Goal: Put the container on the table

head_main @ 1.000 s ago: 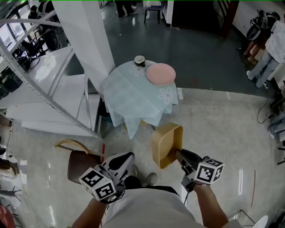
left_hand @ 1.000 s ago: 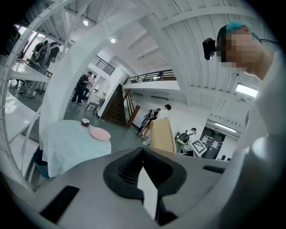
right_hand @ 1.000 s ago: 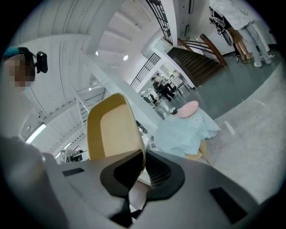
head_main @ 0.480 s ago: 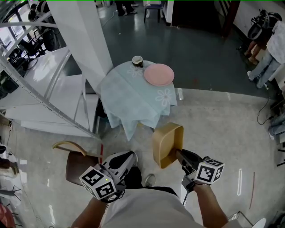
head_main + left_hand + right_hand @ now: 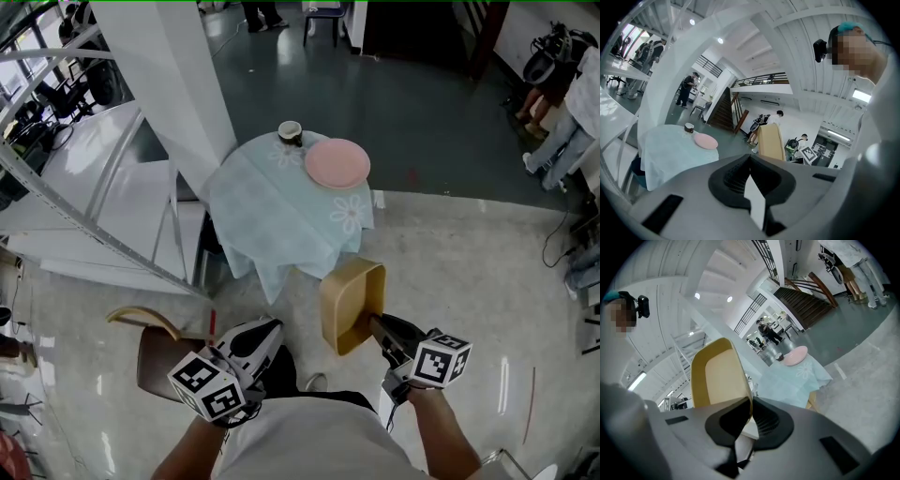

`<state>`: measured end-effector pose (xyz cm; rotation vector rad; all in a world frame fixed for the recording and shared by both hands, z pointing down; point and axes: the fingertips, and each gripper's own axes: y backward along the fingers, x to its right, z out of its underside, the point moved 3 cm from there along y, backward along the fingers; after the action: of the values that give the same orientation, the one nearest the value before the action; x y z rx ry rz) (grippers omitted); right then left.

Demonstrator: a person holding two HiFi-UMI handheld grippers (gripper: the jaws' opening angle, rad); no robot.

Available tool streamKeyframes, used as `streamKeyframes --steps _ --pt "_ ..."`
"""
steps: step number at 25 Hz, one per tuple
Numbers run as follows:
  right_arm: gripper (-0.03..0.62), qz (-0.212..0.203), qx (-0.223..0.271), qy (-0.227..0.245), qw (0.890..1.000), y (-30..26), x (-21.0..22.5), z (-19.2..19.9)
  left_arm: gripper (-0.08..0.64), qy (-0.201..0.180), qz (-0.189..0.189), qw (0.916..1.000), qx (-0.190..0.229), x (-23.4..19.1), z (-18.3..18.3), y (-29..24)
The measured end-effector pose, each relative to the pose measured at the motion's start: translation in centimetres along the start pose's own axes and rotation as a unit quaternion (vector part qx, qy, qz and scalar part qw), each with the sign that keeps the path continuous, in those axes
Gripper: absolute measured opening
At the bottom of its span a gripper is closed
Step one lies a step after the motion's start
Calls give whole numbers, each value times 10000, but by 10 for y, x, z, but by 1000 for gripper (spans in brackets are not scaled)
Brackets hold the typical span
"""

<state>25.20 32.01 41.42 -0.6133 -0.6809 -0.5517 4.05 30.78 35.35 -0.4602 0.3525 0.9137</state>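
A tan rectangular container [image 5: 349, 302] hangs on edge above the floor, its open side facing left. My right gripper [image 5: 377, 325] is shut on its rim; the right gripper view shows the container [image 5: 721, 376] rising between the jaws of my right gripper [image 5: 749, 414]. A round table [image 5: 286, 200] under a pale blue flowered cloth stands ahead, past the container. My left gripper [image 5: 265, 335] is low at the left, shut with nothing in it; in its own view the left gripper [image 5: 750, 176] points toward the table [image 5: 675, 147].
A pink plate [image 5: 337, 162] and a small cup [image 5: 291, 131] sit on the table's far side. White slanted staircase beams [image 5: 103, 169] crowd the left. A brown chair [image 5: 155, 352] stands by my left gripper. People [image 5: 562, 103] stand at the far right.
The view has crept forward a little toward the table. The container stays held in the right gripper at the same pose. The left gripper has not changed.
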Motion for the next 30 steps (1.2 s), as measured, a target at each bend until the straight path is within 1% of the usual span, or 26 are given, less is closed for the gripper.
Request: streamKeyframes --steps 6,12,21,27,30 --pt "34 17 -82 25 10000 -41 1 -22 21 73 8 10000 7 -42 -22 -12" --pt "34 65 -210 -60 9997 -89 2 -41 21 195 -7 9998 -51 -88 -44 -21" --pt "34 187 -354 -143 9991 -176 1 -72 21 343 66 9992 -168 -174 -84 -34" --pt "34 374 -389 -201 9983 -233 -2 -93 21 459 165 9985 -228 -235 -111 -40" --pt "34 461 -404 -198 9979 -259 -5 -101 21 432 183 9986 -255 -262 -123 -40"
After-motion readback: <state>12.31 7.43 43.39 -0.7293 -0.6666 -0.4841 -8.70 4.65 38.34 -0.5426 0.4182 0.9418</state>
